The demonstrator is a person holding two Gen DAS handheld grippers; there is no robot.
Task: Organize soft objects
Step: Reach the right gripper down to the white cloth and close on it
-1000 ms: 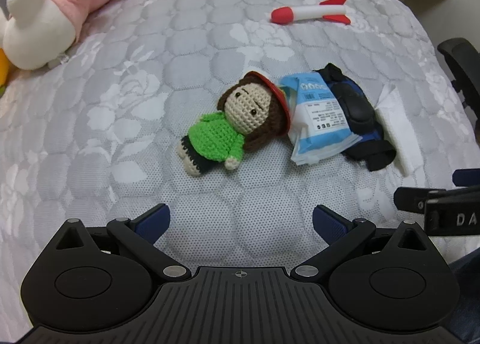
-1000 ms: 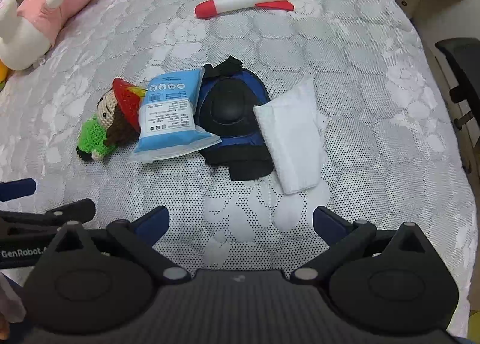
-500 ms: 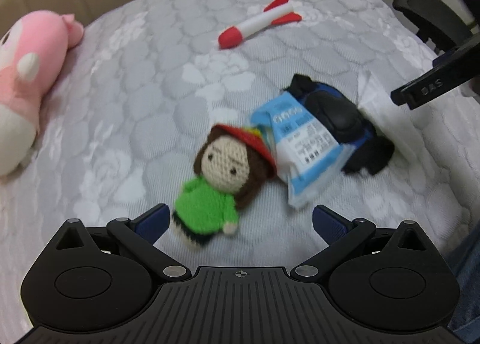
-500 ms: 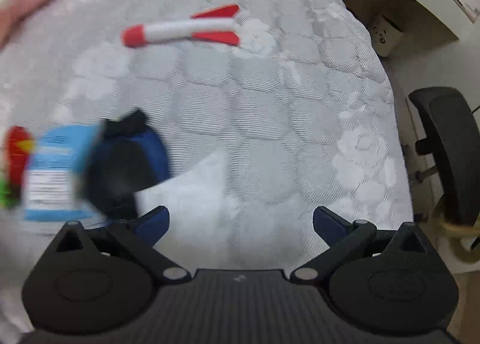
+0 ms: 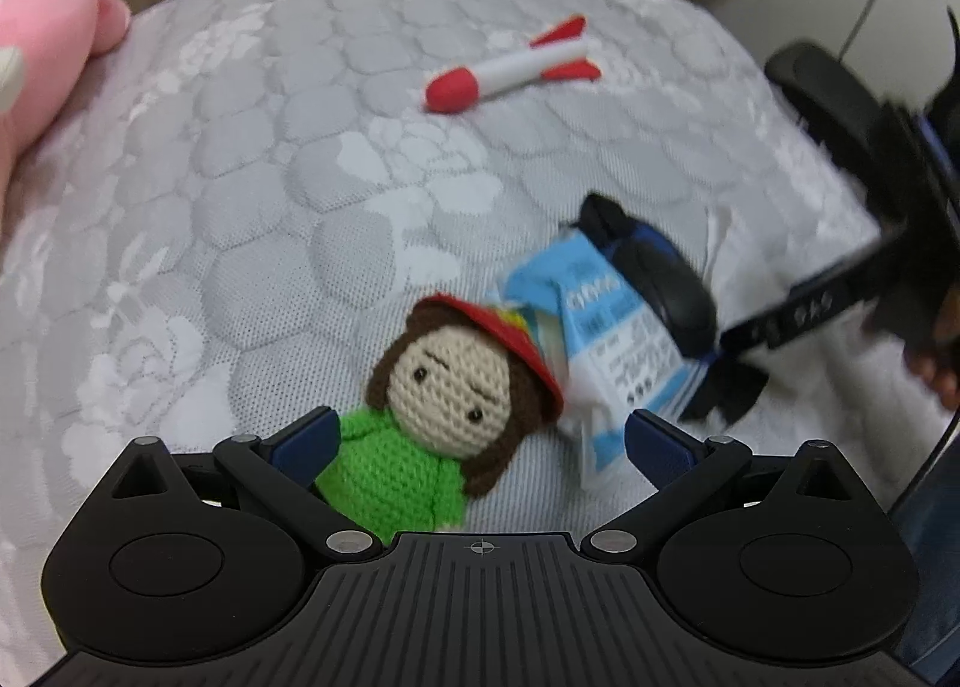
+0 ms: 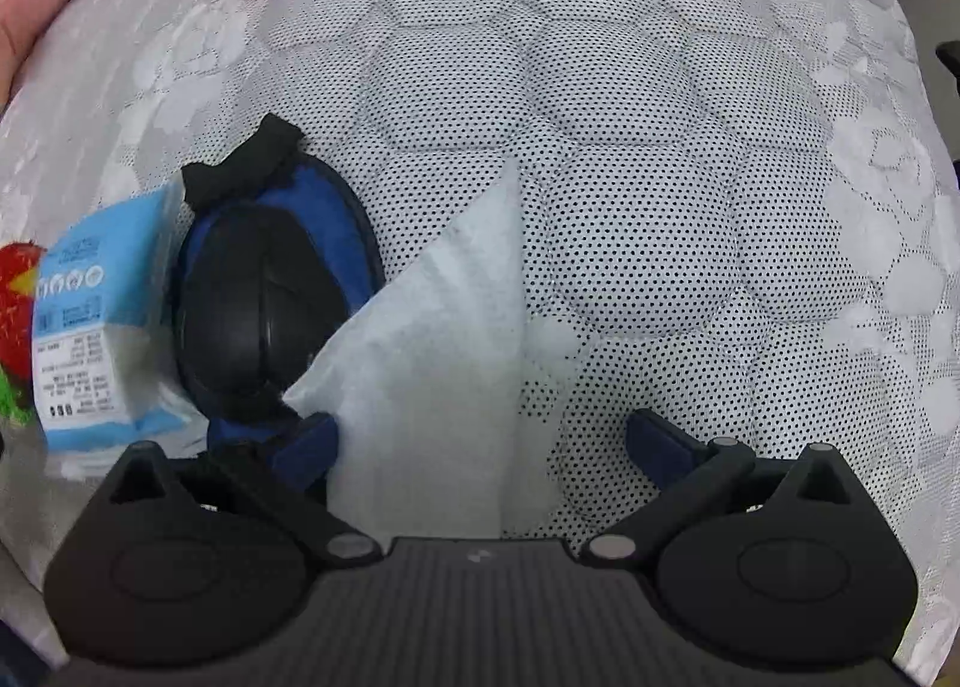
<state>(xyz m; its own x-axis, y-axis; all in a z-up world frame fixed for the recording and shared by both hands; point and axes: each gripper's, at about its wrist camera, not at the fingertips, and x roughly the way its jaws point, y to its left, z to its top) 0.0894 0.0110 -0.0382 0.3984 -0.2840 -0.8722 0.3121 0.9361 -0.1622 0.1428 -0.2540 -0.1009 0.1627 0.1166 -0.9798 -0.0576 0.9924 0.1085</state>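
One crocheted doll (image 5: pixel 432 423), green-bodied, red-hatted, lies on the bed (image 5: pixel 252 219) between the spread left tool (image 5: pixel 477 441); one white cloth (image 6: pixel 432 339) lies within the released right tool (image 6: pixel 480 441).

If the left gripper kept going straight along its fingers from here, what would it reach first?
Most likely the crochet doll: the left gripper is open with the doll's green body and head lying between its fingers. The blue packet lies just to the right of that line. How near the doll is remains unclear.
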